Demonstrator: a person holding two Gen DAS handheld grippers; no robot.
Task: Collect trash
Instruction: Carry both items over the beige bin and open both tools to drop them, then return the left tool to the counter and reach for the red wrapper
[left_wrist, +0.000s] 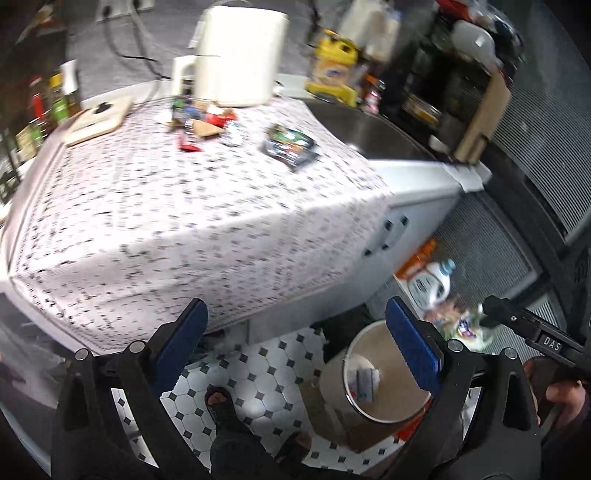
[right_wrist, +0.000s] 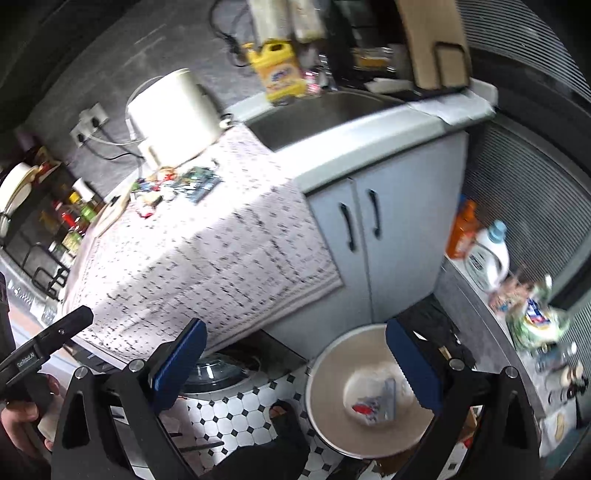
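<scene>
Several bright wrappers (left_wrist: 199, 122) and a shiny dark packet (left_wrist: 291, 146) lie at the far end of the cloth-covered counter (left_wrist: 184, 229). The right wrist view shows the same wrappers (right_wrist: 159, 188) and packet (right_wrist: 201, 184). A round beige bin (left_wrist: 373, 339) stands on the floor below the counter's corner, with crumpled wrappers (left_wrist: 364, 380) at its bottom. My left gripper (left_wrist: 295, 343) is open and empty, hanging above the counter's near edge and the bin. My right gripper (right_wrist: 295, 354) is open and empty beside the bin (right_wrist: 332, 354), which holds trash (right_wrist: 376, 402). Each gripper shows at the edge of the other's view.
A white appliance (left_wrist: 240, 55), a mug (left_wrist: 183, 74) and a wooden board (left_wrist: 99, 120) stand behind the wrappers. A yellow bottle (left_wrist: 334, 70) stands by the sink (left_wrist: 369, 129). Detergent bottles (right_wrist: 487, 254) line the floor at the right. A person's sandalled foot (left_wrist: 221, 402) is on the tiles.
</scene>
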